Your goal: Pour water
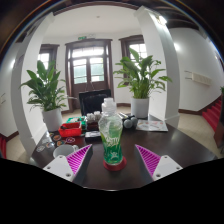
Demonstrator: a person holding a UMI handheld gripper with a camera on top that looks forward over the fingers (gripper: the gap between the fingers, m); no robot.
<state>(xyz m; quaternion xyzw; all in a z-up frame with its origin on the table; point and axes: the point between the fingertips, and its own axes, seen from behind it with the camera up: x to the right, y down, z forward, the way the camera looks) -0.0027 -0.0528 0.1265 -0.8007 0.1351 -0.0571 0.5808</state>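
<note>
A clear bottle with a green label (110, 134) stands upright on a small red coaster (113, 162) on the dark round table (170, 140). It stands between my two fingers, with a gap on each side. My gripper (113, 160) is open, its pink pads (75, 158) spread wide to the left and right of the bottle's base. A clear glass cup (44, 150) stands on the table to the left of the fingers.
Beyond the bottle lie a red box (70, 128), a dark laptop (94, 101), a teapot (130, 122) and papers (153, 125). Two potted plants, one on the left (47, 90) and one on the right (138, 78), stand behind the table, before a window.
</note>
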